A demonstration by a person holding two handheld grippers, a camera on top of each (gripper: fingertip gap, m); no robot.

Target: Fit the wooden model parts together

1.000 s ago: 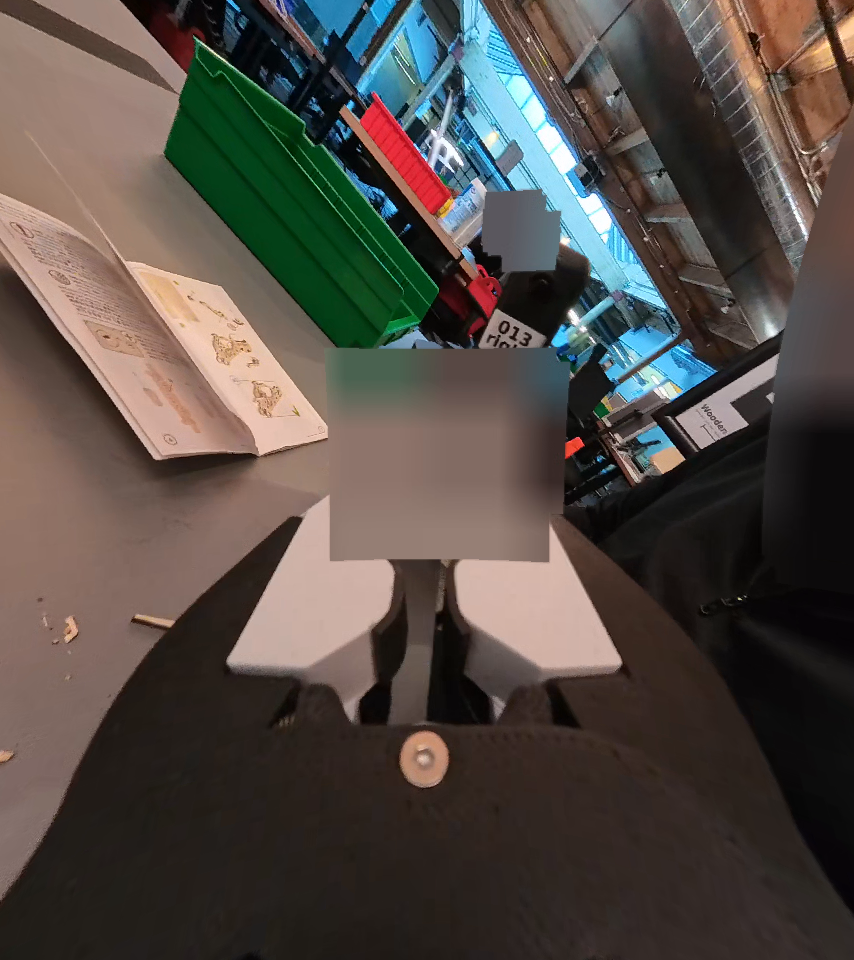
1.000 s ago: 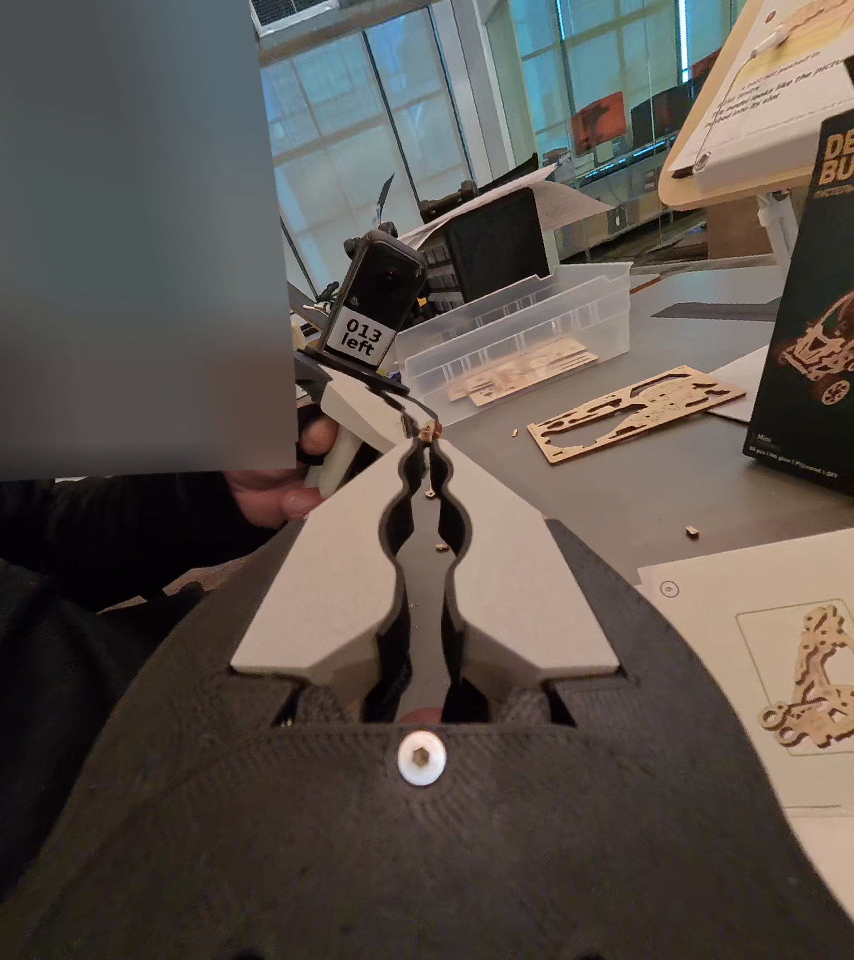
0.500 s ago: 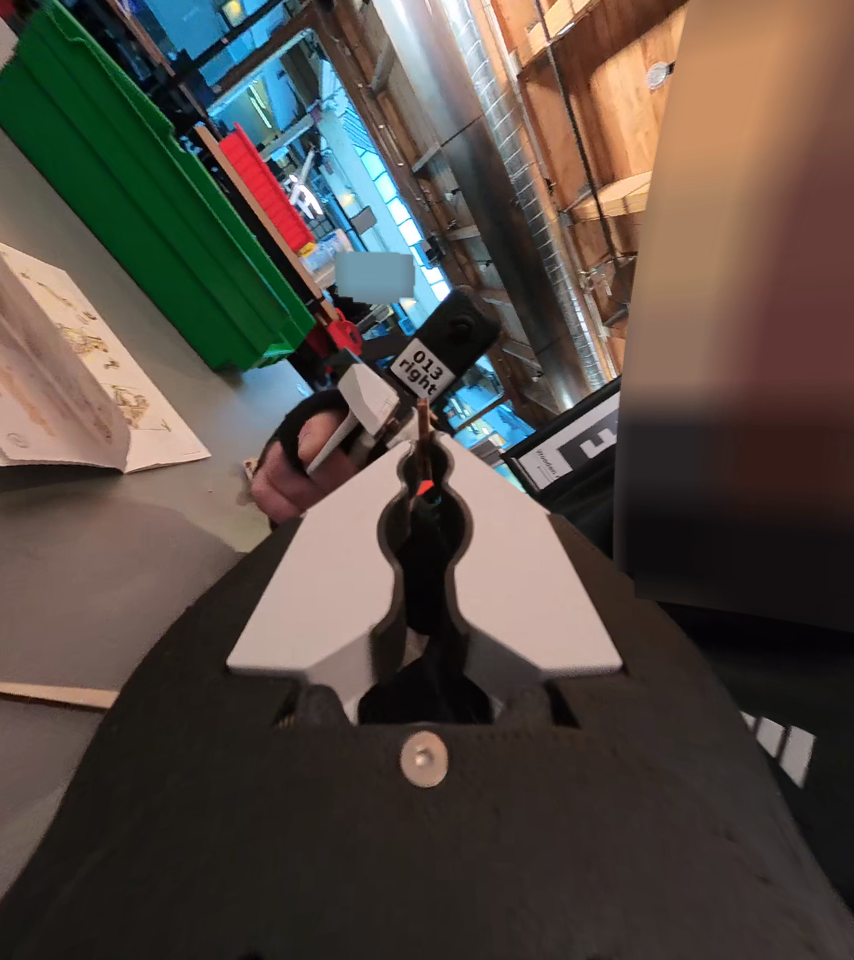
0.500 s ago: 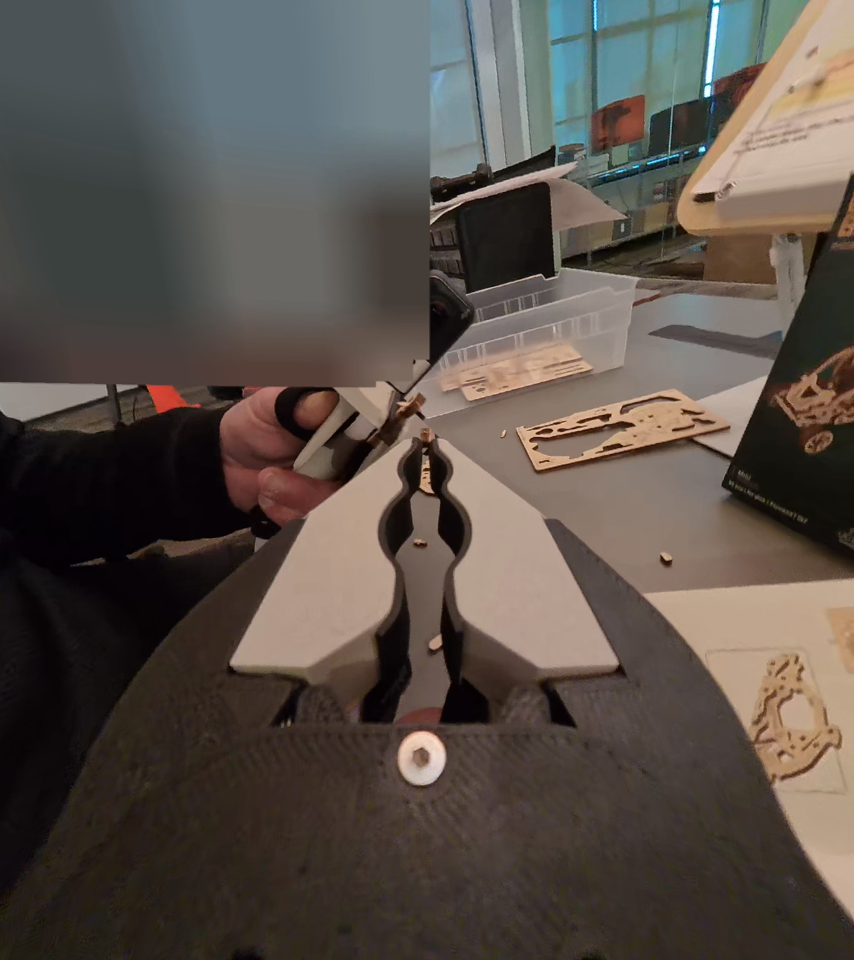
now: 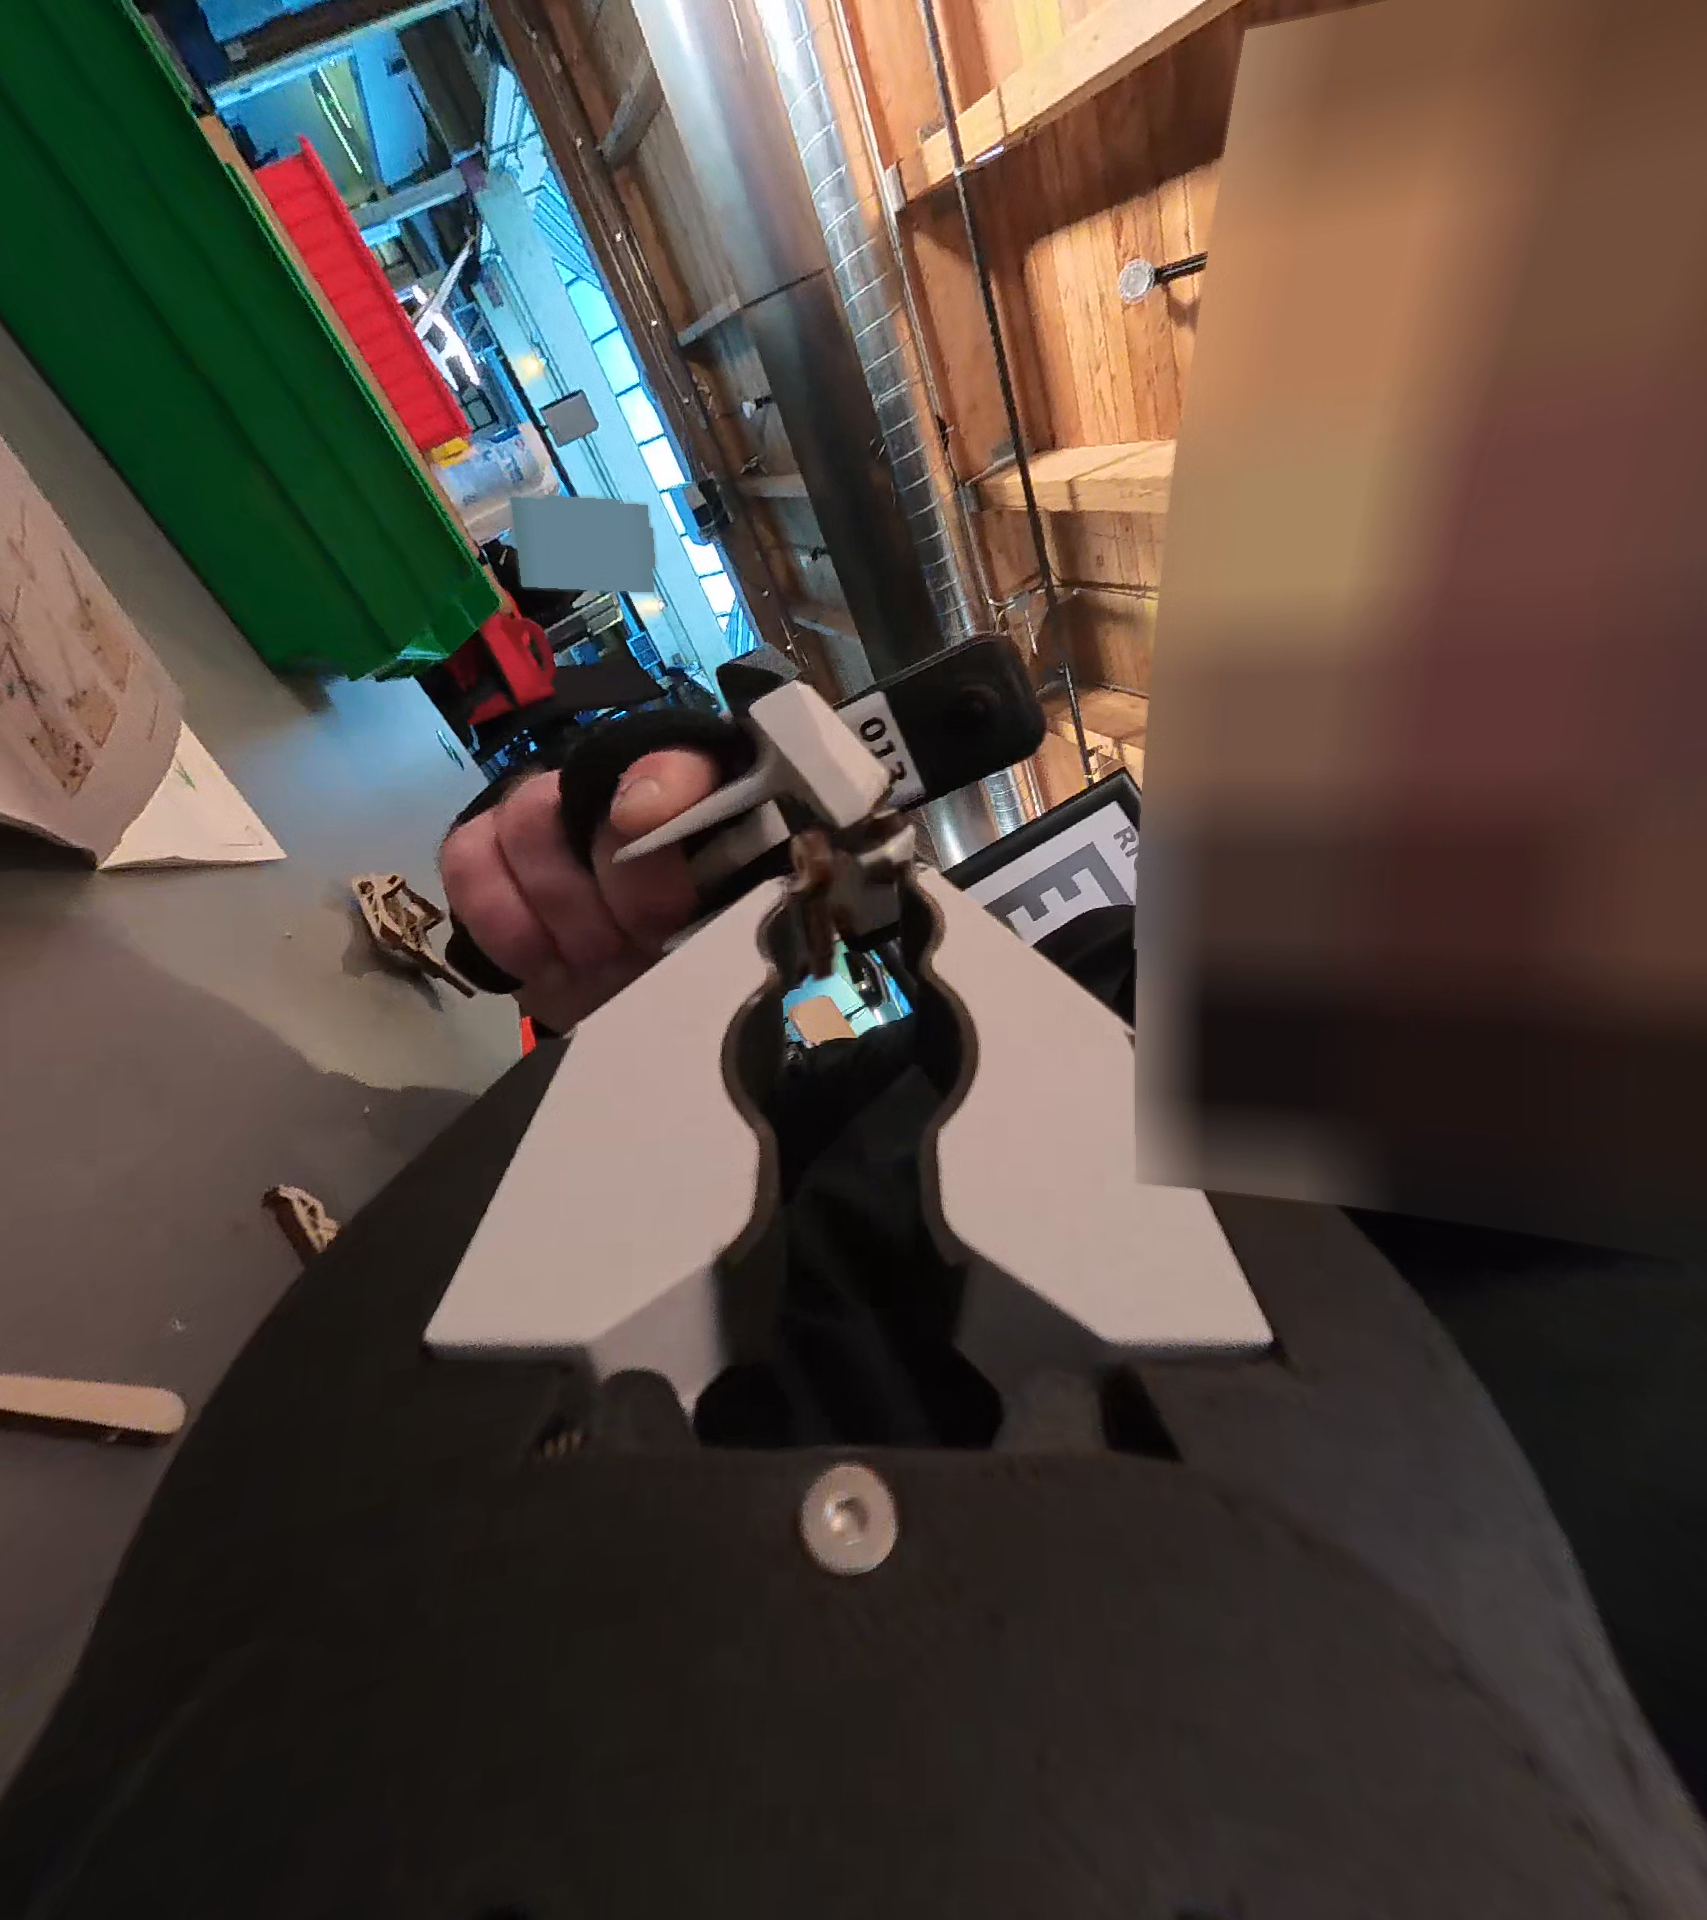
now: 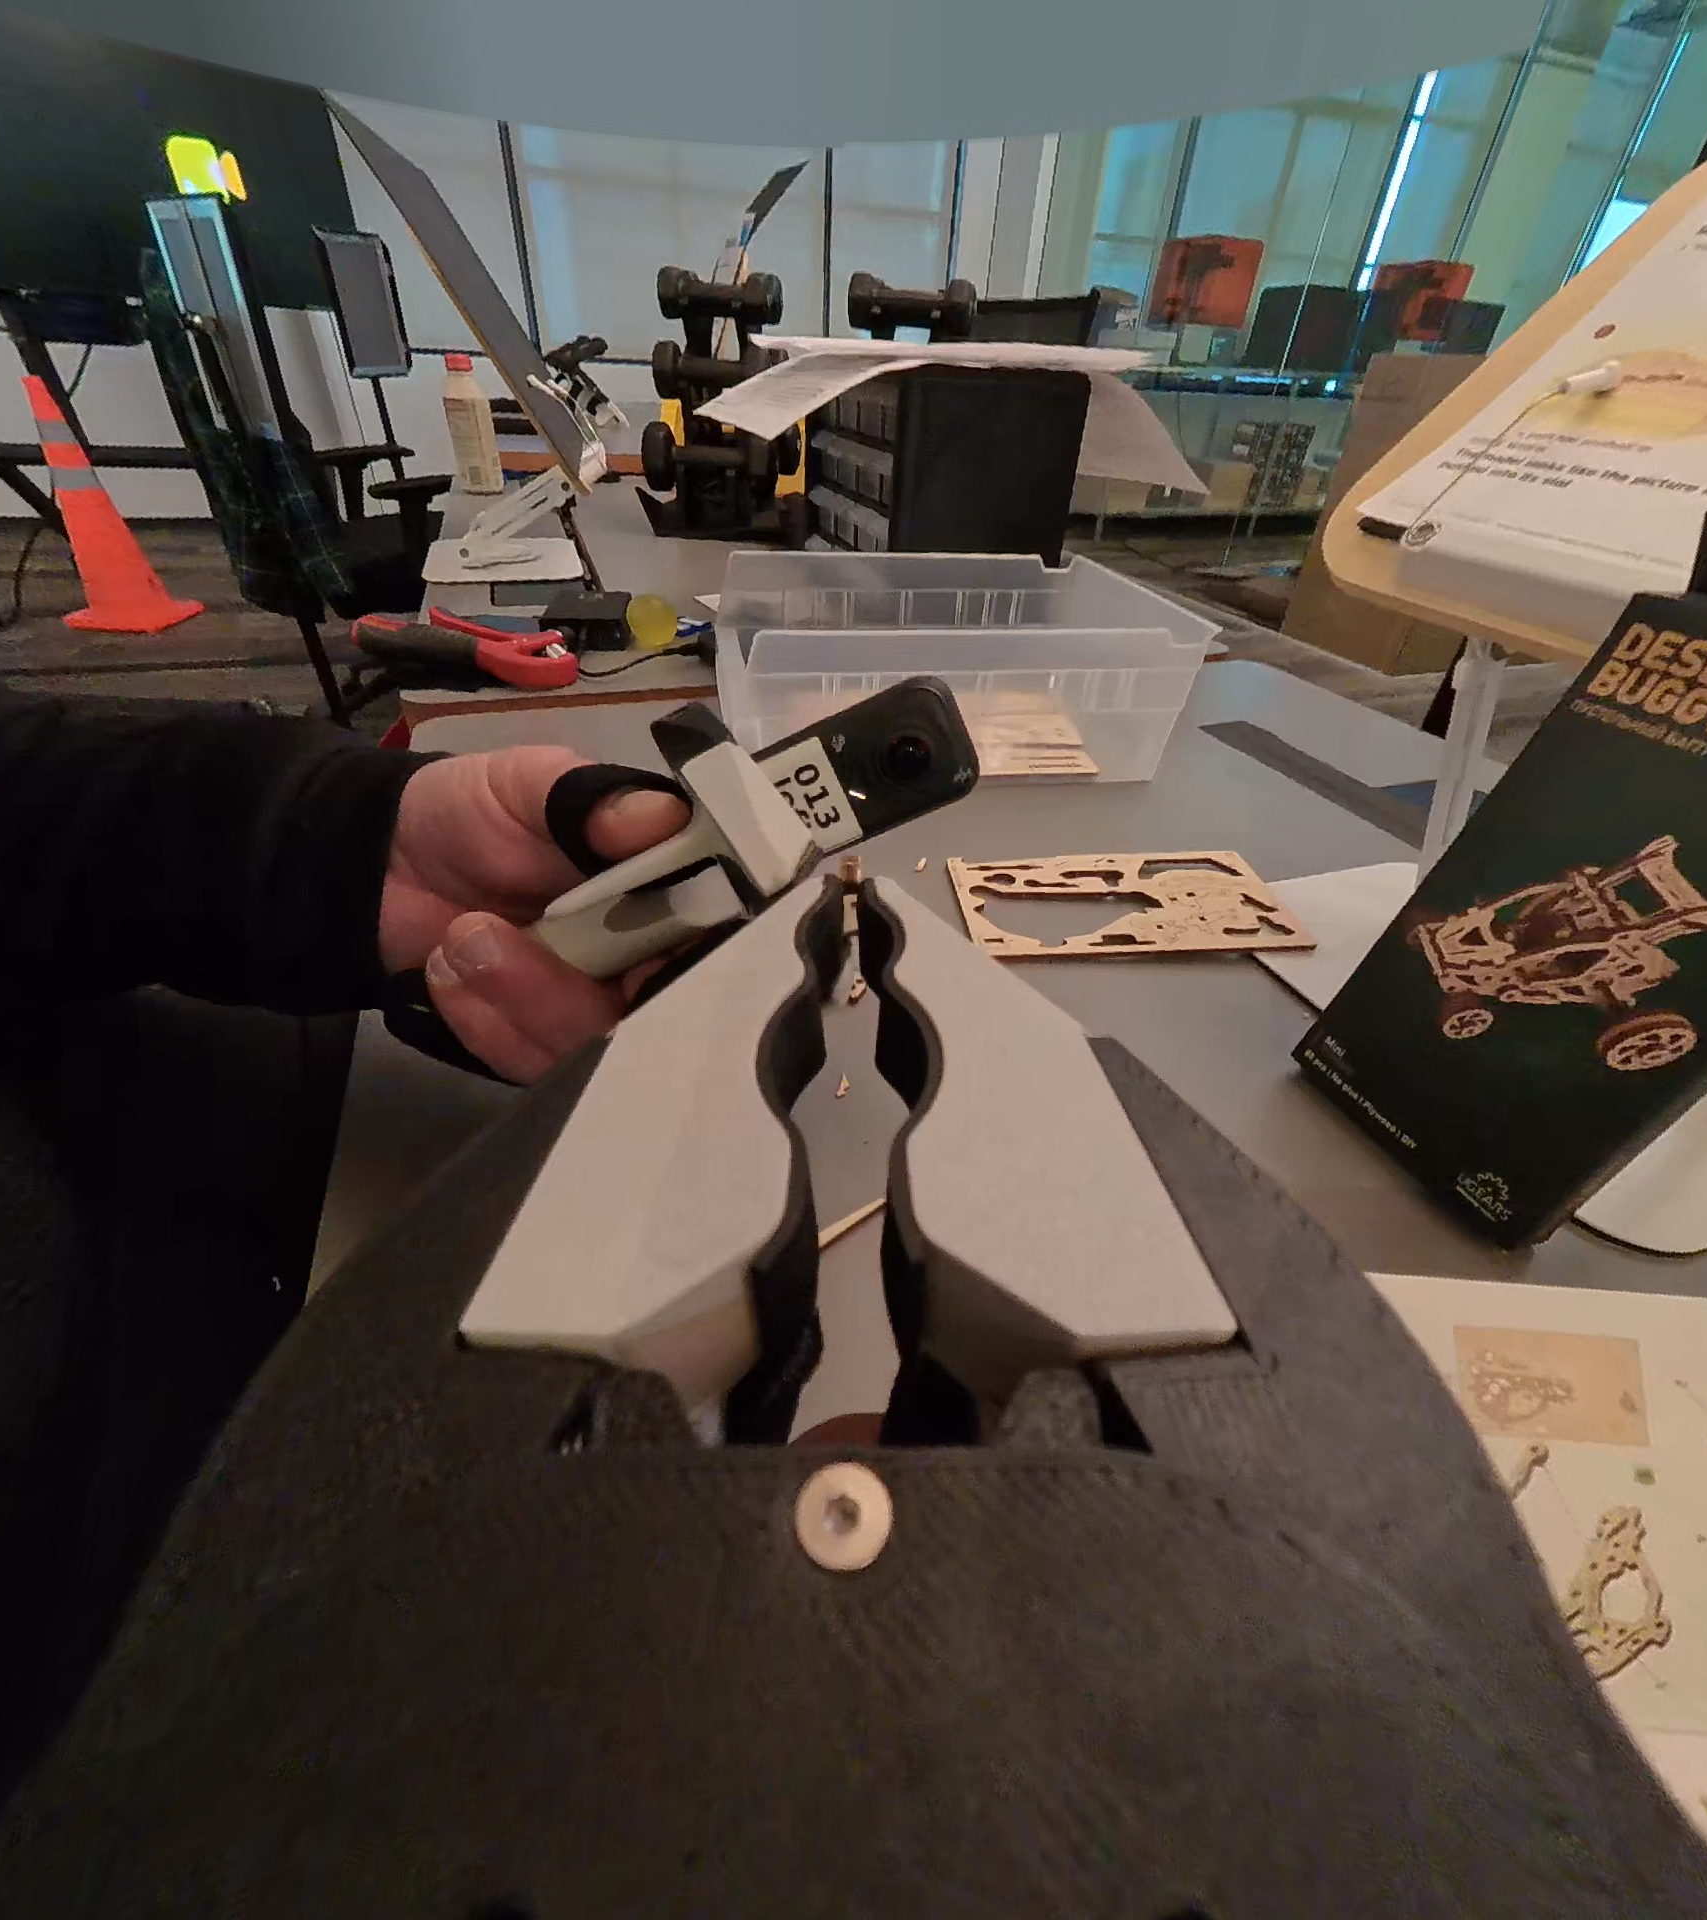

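Note:
In the right wrist view my right gripper (image 6: 854, 896) is shut on a small thin wooden part (image 6: 851, 864) that sticks out of its tips. The left gripper (image 6: 724, 831), held in a hand, meets it tip to tip from the left. In the left wrist view my left gripper (image 5: 851, 888) has its fingers apart. Between them stand a thin brown wooden part (image 5: 811, 902) and the fingertips of the right gripper (image 5: 875, 847). The left pads do not press on the part.
In the left wrist view the grey table (image 5: 101, 1039) carries a small wooden assembly (image 5: 402, 920), a wooden scrap (image 5: 303, 1216), a flat stick (image 5: 38, 1403), an open booklet (image 5: 18, 665) and a green bin (image 5: 184, 343). The right wrist view shows a punched wooden sheet (image 6: 1129, 904), a clear bin (image 6: 942, 655), a dark box (image 6: 1597, 914) and an instruction sheet (image 6: 1607, 1507). My two grippers' fingertips are within a few centimetres of each other.
The two grippers came together tip to tip. The left jaws, shut on a small wooden part half a second ago, now stand wider apart. The right gripper stays shut on its part.

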